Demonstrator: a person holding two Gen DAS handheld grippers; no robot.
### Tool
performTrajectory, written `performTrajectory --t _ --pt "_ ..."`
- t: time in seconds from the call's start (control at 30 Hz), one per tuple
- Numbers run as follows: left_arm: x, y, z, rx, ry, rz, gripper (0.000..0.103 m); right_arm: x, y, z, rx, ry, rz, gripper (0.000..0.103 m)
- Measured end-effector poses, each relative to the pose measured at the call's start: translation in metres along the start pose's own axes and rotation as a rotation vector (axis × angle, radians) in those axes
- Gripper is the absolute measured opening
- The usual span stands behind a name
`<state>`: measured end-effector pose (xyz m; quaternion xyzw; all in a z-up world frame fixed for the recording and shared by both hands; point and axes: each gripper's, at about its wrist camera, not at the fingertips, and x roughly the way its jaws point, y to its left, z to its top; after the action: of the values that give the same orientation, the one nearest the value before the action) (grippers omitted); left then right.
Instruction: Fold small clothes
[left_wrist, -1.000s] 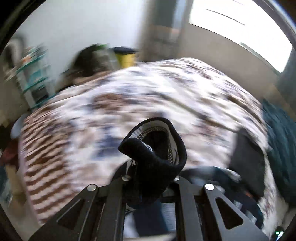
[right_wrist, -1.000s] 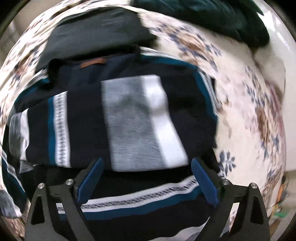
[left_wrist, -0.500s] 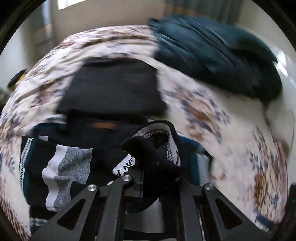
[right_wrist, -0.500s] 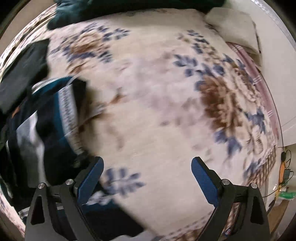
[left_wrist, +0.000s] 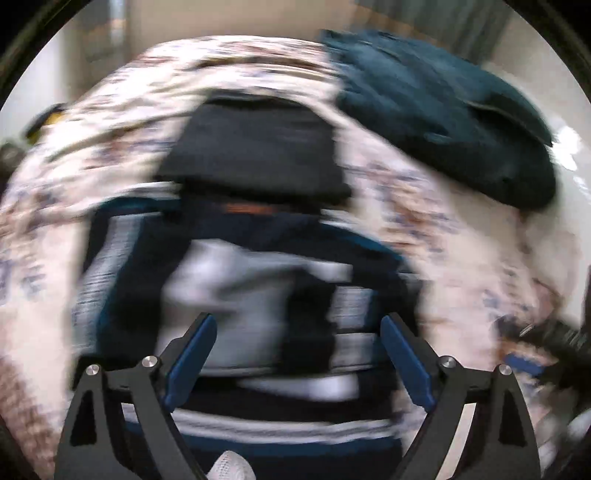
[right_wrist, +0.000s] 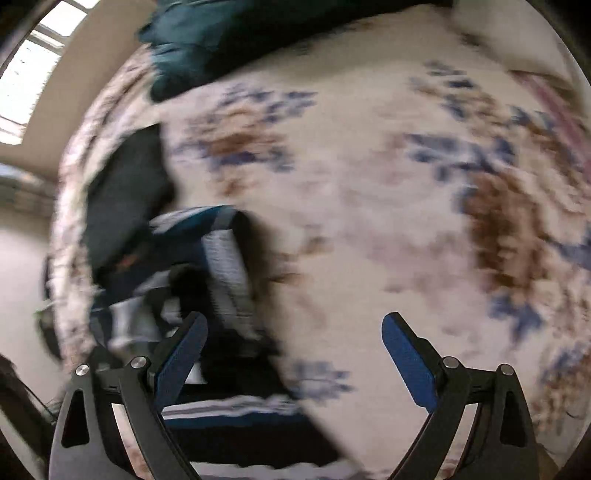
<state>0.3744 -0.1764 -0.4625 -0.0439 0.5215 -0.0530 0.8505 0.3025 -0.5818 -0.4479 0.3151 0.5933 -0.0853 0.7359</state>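
Under the wide-open, empty left claw (left_wrist: 295, 354) lies the striped sweater (left_wrist: 243, 295); right claw (right_wrist: 291, 354) likewise.

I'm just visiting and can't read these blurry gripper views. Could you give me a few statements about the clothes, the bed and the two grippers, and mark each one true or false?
1. The left gripper is open and holds nothing. True.
2. The right gripper is clamped on a sock. False: it is open and empty.
3. The striped navy sweater lies on the floral bedspread. True.
4. The dark teal garment lies on top of the sweater. False: it lies apart, farther up the bed.
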Motion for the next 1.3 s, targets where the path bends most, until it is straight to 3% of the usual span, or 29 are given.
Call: performTrajectory --t 0.17,0.23,0.27,0.3,0.43,0.47,0.53,0.63,0.7,0.8,0.87,0.93,1.0,1.03,1.17,1.23,1.3 --pt "0.005 0.086 -0.010 -0.093 0.027 0.258 0.091 0.055 0.049 0.004 -0.067 0.080 0.052 0.096" --pt "0.013 0.115 -0.013 -0.134 0.045 0.339 0.091 0.074 0.069 0.002 -0.121 0.102 0.074 0.079" --pt "0.016 0.125 -0.014 -0.152 0.045 0.358 0.091 0.081 0.078 0.001 -0.154 0.116 0.059 0.046" --pt "0.019 0.136 -0.014 -0.173 0.046 0.376 0.091 0.087 0.083 0.000 -0.166 0.130 0.022 0.002" --pt "0.032 0.164 -0.010 -0.225 0.052 0.407 0.091 0.072 0.062 0.002 0.027 0.148 0.147 0.003" --pt "0.038 0.169 -0.009 -0.231 0.061 0.420 0.091 0.072 0.050 0.002 0.067 0.169 0.120 0.003" --pt "0.052 0.180 -0.008 -0.239 0.101 0.435 0.091 0.078 0.029 0.003 0.116 0.237 -0.017 0.006" --pt "0.073 0.196 -0.008 -0.253 0.187 0.435 0.091 0.064 0.032 0.008 0.019 0.185 -0.175 0.016" --pt "0.073 0.198 -0.008 -0.250 0.187 0.417 0.091 0.048 0.051 0.013 -0.039 0.127 -0.164 0.046" --pt "0.061 0.192 -0.004 -0.205 0.137 0.432 0.091 0.042 0.100 0.015 -0.154 0.098 -0.090 0.055" --pt "0.059 0.189 -0.001 -0.192 0.119 0.424 0.091 0.068 0.144 0.009 -0.255 0.191 -0.014 0.055" --pt "0.065 0.191 0.000 -0.187 0.133 0.428 0.091 0.116 0.176 0.003 -0.299 0.377 0.052 0.055" --pt "0.074 0.195 -0.001 -0.192 0.155 0.431 0.091 0.162 0.196 -0.003 -0.308 0.476 0.053 0.054" --pt "0.081 0.198 -0.002 -0.196 0.174 0.427 0.091 0.182 0.204 -0.002 -0.324 0.472 -0.001 0.054" --pt "0.084 0.208 0.002 -0.213 0.197 0.399 0.093 0.194 0.224 0.020 -0.406 0.204 -0.285 0.054" --pt "0.075 0.208 0.004 -0.216 0.181 0.392 0.093 0.178 0.228 0.018 -0.373 0.181 -0.225 0.054" --pt "0.063 0.206 0.007 -0.212 0.156 0.380 0.093 0.162 0.241 -0.002 -0.434 0.198 -0.141 0.054"
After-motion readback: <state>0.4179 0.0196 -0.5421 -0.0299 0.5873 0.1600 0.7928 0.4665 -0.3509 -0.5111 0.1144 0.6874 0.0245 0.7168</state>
